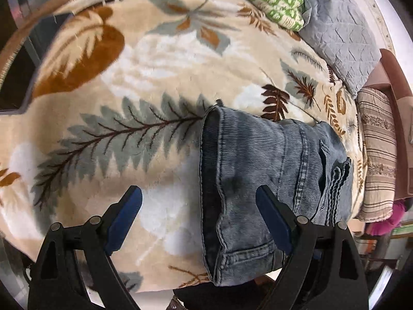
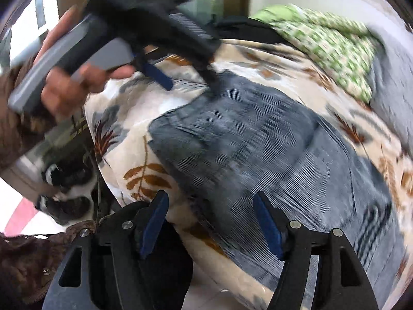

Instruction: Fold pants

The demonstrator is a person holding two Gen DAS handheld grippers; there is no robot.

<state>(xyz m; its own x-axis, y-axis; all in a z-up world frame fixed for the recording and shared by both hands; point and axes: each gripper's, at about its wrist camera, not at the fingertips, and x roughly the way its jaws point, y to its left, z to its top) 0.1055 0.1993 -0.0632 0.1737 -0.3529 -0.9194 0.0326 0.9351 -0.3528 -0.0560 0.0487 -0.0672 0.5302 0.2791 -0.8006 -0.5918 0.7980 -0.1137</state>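
1. On the bed, the pants lie on the leaf blanket near its front edge, already doubled into a thick bundle, with a folded edge on the left and the hems stacked at the right.
2. Your left gripper hovers with fingers wide, holding nothing; one finger is over the blanket, the other over the denim, straddling the folded edge.
3. Your right gripper is likewise spread and empty above the pants, though that view is blurred.
4. For the next fold, I'd judge you should pinch every layer at a corner with each gripper, not just the top one.
5. Lift together, carry level, and lay edge on edge; corduroy this thick will spring open unless pressed flat.
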